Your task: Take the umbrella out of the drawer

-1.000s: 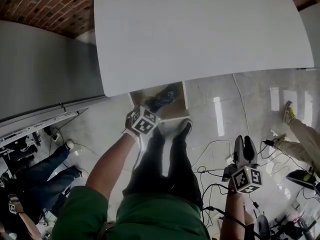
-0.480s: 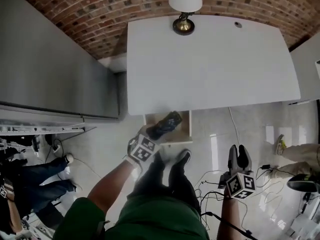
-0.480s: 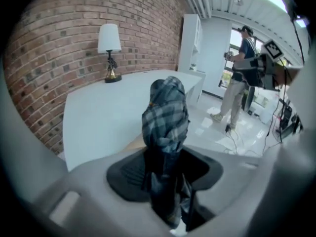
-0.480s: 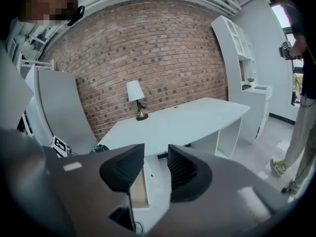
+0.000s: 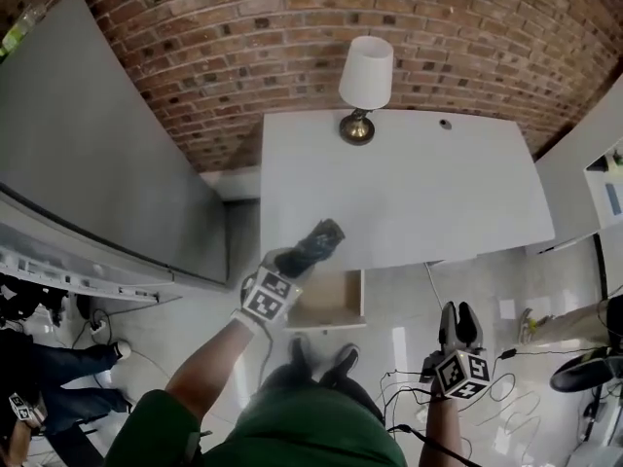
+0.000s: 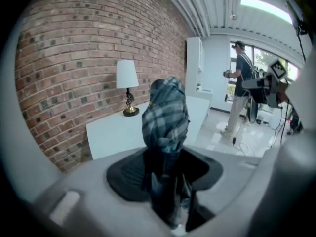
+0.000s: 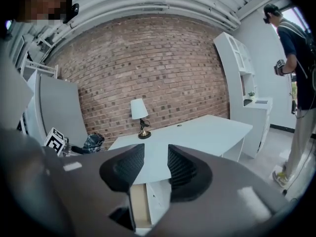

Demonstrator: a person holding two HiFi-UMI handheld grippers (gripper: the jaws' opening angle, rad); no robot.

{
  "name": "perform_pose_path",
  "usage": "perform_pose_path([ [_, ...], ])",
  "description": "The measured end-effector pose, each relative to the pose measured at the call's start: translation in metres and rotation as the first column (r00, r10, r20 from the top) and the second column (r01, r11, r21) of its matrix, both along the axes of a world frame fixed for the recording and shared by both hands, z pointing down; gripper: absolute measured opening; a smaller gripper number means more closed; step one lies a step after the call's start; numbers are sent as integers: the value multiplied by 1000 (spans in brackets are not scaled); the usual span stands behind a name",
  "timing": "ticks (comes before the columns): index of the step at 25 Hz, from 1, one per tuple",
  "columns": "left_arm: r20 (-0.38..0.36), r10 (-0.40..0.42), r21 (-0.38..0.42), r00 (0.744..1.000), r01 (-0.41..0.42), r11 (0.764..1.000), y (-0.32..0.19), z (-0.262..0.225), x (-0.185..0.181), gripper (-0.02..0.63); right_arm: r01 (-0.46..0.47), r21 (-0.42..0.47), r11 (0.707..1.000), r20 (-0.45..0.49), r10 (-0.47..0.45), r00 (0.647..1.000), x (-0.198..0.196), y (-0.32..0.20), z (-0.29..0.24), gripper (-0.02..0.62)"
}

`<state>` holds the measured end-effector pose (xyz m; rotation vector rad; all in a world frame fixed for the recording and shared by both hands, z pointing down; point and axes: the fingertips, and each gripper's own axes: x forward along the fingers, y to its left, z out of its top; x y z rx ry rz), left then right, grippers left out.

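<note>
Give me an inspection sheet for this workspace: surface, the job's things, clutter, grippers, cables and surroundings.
Surface: white desk, bare except for a lamp at its back edge.
Job's things: folded plaid umbrella, out of the drawer, which stands open under the desk.
Clutter: nothing seen.
Grippers: left gripper, jaws shut on the umbrella; right gripper, jaws apart with nothing between them.
Cables: loose cables on the floor near the right gripper.
Surroundings: brick wall behind the desk; white shelf unit to its right; a person standing farther off.
</note>
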<state>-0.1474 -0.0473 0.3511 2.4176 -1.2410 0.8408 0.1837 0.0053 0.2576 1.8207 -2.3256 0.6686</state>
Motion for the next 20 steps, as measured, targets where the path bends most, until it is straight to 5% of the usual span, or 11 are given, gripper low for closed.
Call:
perform_pose_path([
  [9, 21, 57, 33, 998, -58, 998, -58, -12, -14, 181, -87, 61, 994, -37, 89, 995, -7, 7, -36, 146],
  [20, 66, 64, -85, 996, -59, 995, -111, 32, -27, 181, -142, 25, 990, -28, 143, 989, 2, -10, -25, 146],
])
